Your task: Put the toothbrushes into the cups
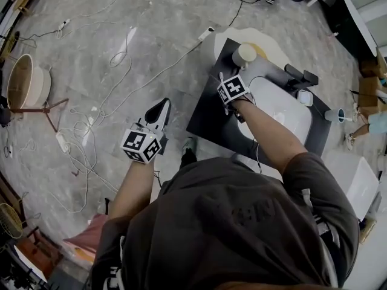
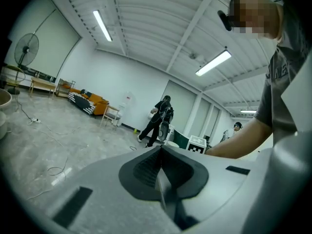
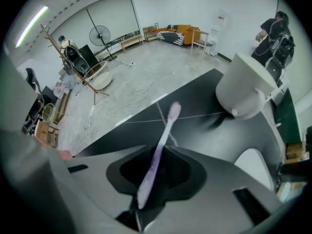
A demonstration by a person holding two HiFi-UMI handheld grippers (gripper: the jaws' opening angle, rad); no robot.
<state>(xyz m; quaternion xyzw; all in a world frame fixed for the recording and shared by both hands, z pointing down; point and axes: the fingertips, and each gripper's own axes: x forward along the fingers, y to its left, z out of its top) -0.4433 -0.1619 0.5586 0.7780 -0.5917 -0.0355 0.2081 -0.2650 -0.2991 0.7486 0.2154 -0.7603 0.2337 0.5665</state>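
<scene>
A pink toothbrush [image 3: 163,145] sticks out from between the jaws of my right gripper [image 3: 158,155], which is shut on its handle, with the bristle head pointing away from me. The gripper points steeply down over the black counter [image 3: 146,126]. A white cup [image 3: 243,89] stands upright to the right of the brush head, apart from it. In the head view my right gripper [image 1: 232,89] hangs just below that cup [image 1: 244,54]. My left gripper [image 1: 160,110] is out over the floor to the left of the counter, shut [image 2: 161,172] with nothing in it.
A white sink basin [image 1: 284,110] is set into the black counter [image 1: 208,113], with a small pale cup [image 1: 334,115] at its far right. Cables [image 1: 91,138] trail over the floor. A wooden stand with a bowl [image 1: 27,83] is at far left. People [image 2: 158,121] stand in the distance.
</scene>
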